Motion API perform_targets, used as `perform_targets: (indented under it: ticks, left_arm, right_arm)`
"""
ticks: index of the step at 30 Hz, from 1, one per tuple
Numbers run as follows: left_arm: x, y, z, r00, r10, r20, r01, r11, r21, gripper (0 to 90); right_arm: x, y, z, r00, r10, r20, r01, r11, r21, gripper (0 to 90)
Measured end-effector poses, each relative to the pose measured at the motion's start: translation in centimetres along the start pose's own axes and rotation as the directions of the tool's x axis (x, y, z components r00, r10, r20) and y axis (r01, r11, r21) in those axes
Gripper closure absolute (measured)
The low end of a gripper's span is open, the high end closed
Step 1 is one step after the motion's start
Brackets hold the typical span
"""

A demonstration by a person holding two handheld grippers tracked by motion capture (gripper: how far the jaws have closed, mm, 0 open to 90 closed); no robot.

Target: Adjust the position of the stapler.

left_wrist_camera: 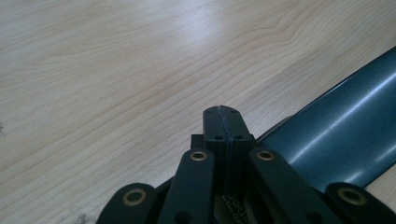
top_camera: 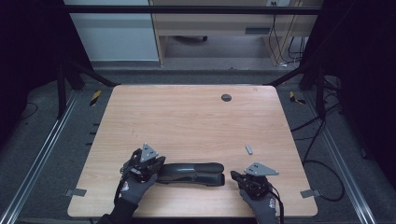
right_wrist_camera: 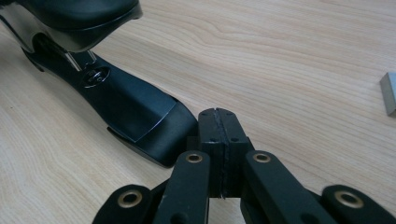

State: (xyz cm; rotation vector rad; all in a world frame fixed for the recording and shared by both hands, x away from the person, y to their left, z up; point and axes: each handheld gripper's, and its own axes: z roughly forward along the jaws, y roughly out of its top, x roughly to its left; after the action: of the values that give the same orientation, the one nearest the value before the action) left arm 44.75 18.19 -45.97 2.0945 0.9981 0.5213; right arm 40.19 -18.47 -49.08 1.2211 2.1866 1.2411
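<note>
A large black stapler (top_camera: 191,172) lies lengthwise near the front edge of the wooden table (top_camera: 187,116). My left gripper (top_camera: 148,164) rests at its left end with jaws pressed together and nothing between them (left_wrist_camera: 220,112); the stapler's dark top (left_wrist_camera: 336,140) runs just to the right of the jaws. My right gripper (top_camera: 239,177) sits at the stapler's right end, shut and empty (right_wrist_camera: 218,114), its tips beside the base's front end (right_wrist_camera: 140,116). A small metal strip of staples (top_camera: 249,149) lies on the table beyond the right gripper, also at the right gripper view's edge (right_wrist_camera: 388,93).
A dark round grommet (top_camera: 226,97) is set in the table near its far edge. Cables (top_camera: 322,154) trail over the floor at the right. A black frame bar (top_camera: 187,9) crosses overhead at the back.
</note>
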Motion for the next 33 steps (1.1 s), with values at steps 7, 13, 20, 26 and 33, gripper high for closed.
perform_targets:
  ticks: [7, 13, 20, 26, 33]
  left_arm:
    - [-0.3, 0.5, -1.5, 0.9967, 0.05, -0.064, -0.053, 0.9974, -0.048, 78.9]
    - [-1.3, 1.1, -2.8, 0.9902, 0.116, -0.078, -0.122, 0.989, -0.084, 67.1]
    - [-2.4, 2.1, -4.1, 0.9803, 0.195, -0.027, -0.197, 0.9745, -0.107, 49.6]
    - [-3.2, 2.6, -5.0, 0.969, 0.246, -0.022, -0.247, 0.9618, -0.118, 43.4]
    - [-4.7, 3.1, -5.7, 0.9527, 0.303, -0.014, -0.303, 0.9469, -0.107, 36.0]
  right_arm:
    - [-1.0, 0.0, -0.5, 0.9987, 0.004, 0.05, -0.003, 1.0, -0.024, 80.7]
    - [-1.9, -0.1, -1.0, 0.9944, 0.017, 0.104, -0.014, 0.999, -0.034, 72.3]
    - [-3.7, -0.3, -2.1, 0.9852, 0.052, 0.163, -0.046, 0.998, -0.042, 63.6]
    - [-4.5, -0.5, -2.6, 0.9795, 0.063, 0.191, -0.055, 0.997, -0.046, 58.6]
    - [-5.3, -0.5, -3.0, 0.9742, 0.079, 0.211, -0.07, 0.996, -0.051, 55.3]
